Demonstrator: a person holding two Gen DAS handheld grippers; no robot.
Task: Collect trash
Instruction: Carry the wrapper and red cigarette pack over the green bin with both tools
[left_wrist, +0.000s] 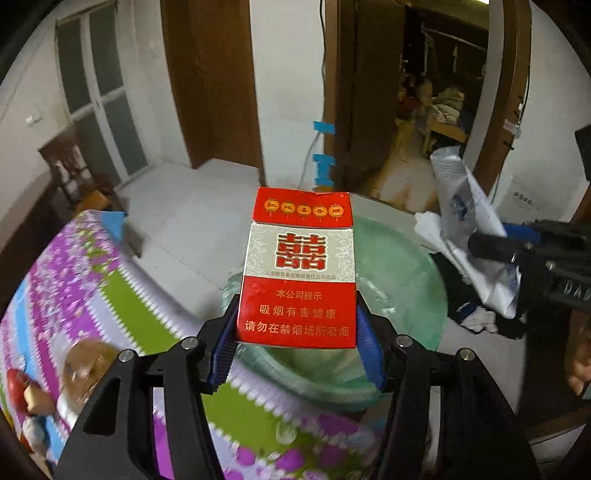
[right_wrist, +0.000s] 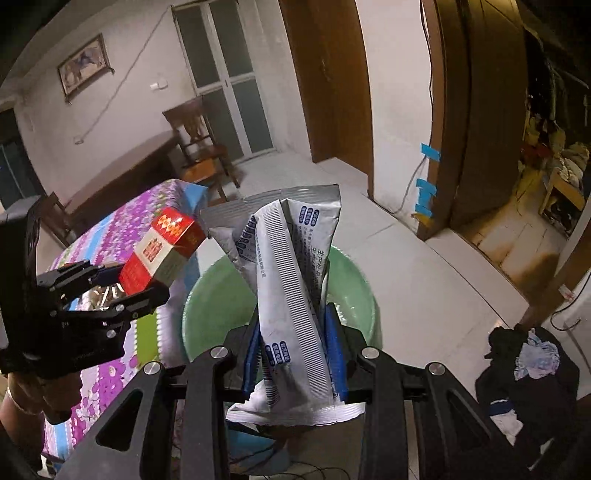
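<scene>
My left gripper (left_wrist: 297, 326) is shut on a red and white cigarette pack (left_wrist: 298, 269), which stands upright between the blue pads (left_wrist: 221, 350) above a pale green plastic basin (left_wrist: 399, 295). My right gripper (right_wrist: 295, 350) is shut on a crumpled silver and white foil wrapper (right_wrist: 291, 280), also over the green basin (right_wrist: 218, 306). In the left wrist view the right gripper (left_wrist: 491, 240) holds the wrapper (left_wrist: 465, 218) at the right. In the right wrist view the left gripper (right_wrist: 122, 284) carries the pack (right_wrist: 162, 251) at the left.
A table with a purple, green and blue flowered cloth (left_wrist: 74, 277) lies left of the basin, with a jar and a small figure (left_wrist: 26, 391) on it. Dark clothes (right_wrist: 528, 369) lie heaped on the floor at right. A wooden chair (right_wrist: 199, 147) and open doorways stand behind.
</scene>
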